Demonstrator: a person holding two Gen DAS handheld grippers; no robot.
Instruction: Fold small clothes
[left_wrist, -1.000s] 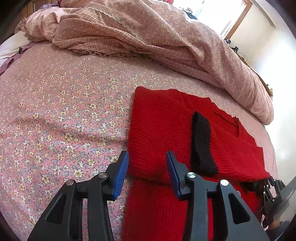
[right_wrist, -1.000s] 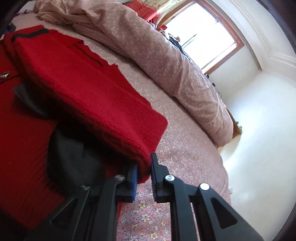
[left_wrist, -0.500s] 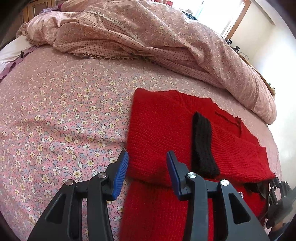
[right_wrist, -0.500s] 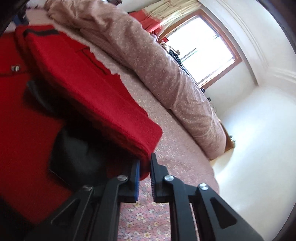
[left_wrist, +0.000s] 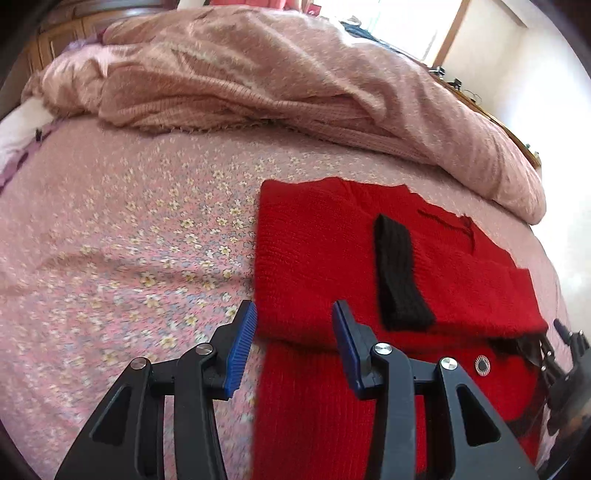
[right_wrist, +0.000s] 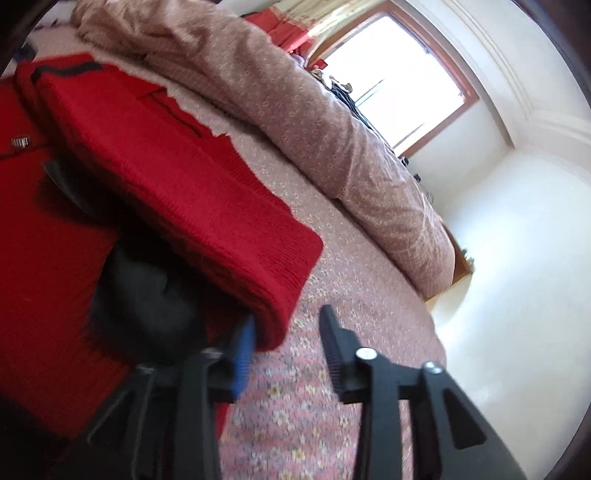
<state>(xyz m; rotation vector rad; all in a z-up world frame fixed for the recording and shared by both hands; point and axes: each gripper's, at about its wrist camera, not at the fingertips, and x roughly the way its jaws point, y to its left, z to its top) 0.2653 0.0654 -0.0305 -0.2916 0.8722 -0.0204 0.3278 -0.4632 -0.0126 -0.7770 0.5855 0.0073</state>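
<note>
Red sweater lying folded on the flowery bed, black cuff on top. Left hand-held gripper open above its near edge, not touching. Pink blanket heaped behind.

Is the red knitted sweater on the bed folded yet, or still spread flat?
Partly folded. The red knitted sweater has one layer doubled over the rest, its black ribbed cuff lying on top, with the lower part still flat beneath.

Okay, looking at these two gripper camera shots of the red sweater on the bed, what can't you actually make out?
- Red sweater: lower part cut off by the left wrist view's bottom edge.
- Dark patch under the fold, right wrist view: shadowed, blurred, unidentifiable.
- Round badge: too small to read.
- Right gripper: motion blurred; jaws have just been opening.
</note>
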